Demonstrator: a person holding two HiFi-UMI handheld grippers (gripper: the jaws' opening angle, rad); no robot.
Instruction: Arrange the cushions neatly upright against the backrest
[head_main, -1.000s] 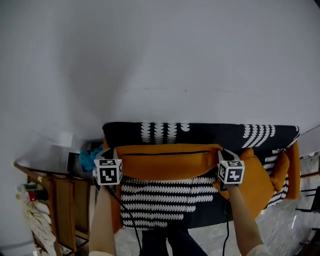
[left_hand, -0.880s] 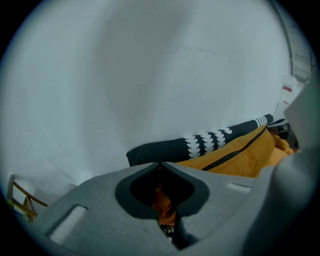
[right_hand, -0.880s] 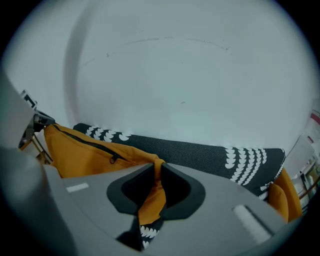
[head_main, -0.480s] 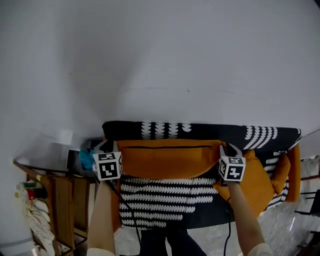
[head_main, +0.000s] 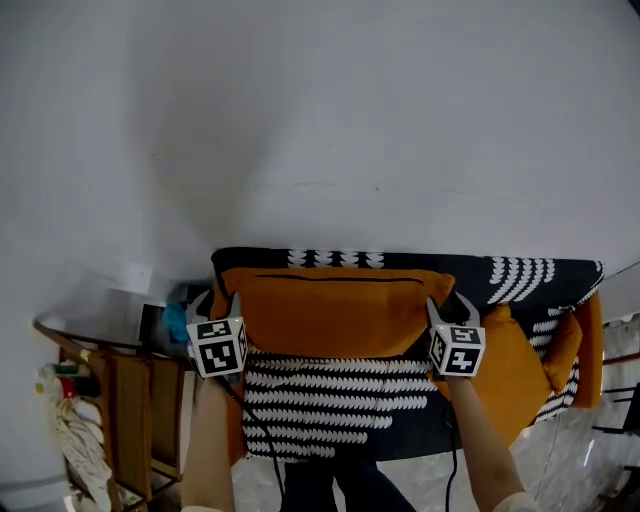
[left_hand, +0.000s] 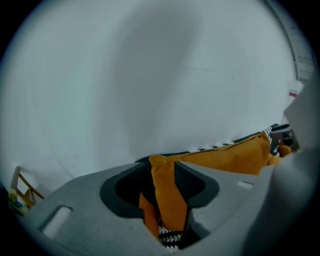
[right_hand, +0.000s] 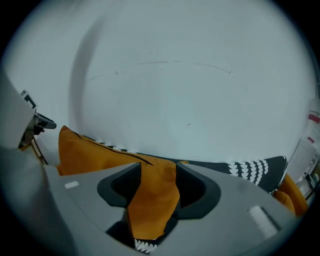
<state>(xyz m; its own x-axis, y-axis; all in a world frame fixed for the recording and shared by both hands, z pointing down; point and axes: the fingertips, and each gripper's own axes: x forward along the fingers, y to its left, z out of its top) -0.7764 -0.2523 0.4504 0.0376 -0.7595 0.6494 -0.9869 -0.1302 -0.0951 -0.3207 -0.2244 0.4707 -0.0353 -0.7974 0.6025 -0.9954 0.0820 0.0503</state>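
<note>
the long orange cushion (head_main: 335, 310) stands upright on the seat (head_main: 340, 400), leaning on the backrest (head_main: 520, 268), with its zipped top edge just under the backrest's top. the left tool (head_main: 221, 300) is at its upper left corner and the right tool (head_main: 450, 305) at its upper right corner. the jaws of both tools have just been opening. each gripper view shows a corner of orange cloth between the jaws with a dark gap beside it, so i judge that neither tool pinches the cloth (it merely lies there).

the step in hand looks like the release of this cushion. the next move calls for drawing both tools straight back off the corners without snagging the cloth or tipping the cushion forward. after that comes the second cushion (head_main: 510, 365), which lies slanted at the right end of the seat. a further orange piece (head_main: 588, 340) shows at the far right; whether it is a cushion too i cannot tell.

the wall (head_main: 320, 120) rises right behind the backrest, so there is little room beyond the top edge. a wooden rack (head_main: 130, 400) stands beside the sofa's left end, near the left tool. the right tool sits in the narrow space between the two cushions. the open room is toward the person, above the seat.
</note>
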